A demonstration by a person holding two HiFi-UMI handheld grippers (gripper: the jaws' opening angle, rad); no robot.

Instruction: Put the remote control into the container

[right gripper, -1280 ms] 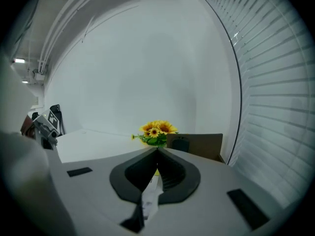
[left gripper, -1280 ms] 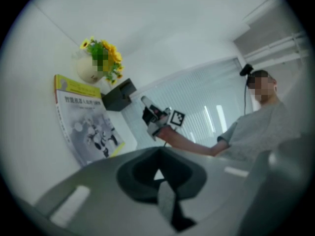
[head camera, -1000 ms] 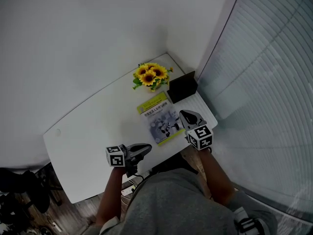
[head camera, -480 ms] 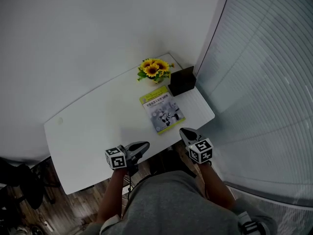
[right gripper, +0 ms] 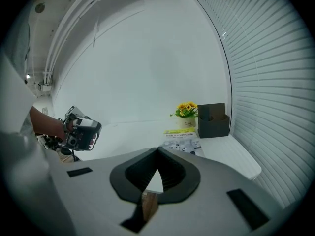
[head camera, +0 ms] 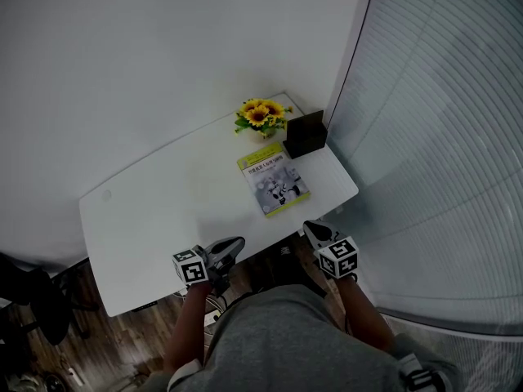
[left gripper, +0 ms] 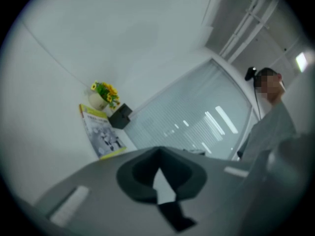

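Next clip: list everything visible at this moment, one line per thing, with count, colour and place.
table: 1, white, centre of the head view
book: 1, yellow-green cover, flat on the table's right part
sunflowers: 1 bunch, yellow, in a white pot at the table's far corner
container: 1, black, on the table right of the sunflowers
remote control: none visible in any view
blinds: pale grey, along the right side
floor: brown wood, lower left
left gripper: 1, grey, jaws shut, empty, at the table's near edge
right gripper: 1, grey, jaws shut, empty, just off the near edge
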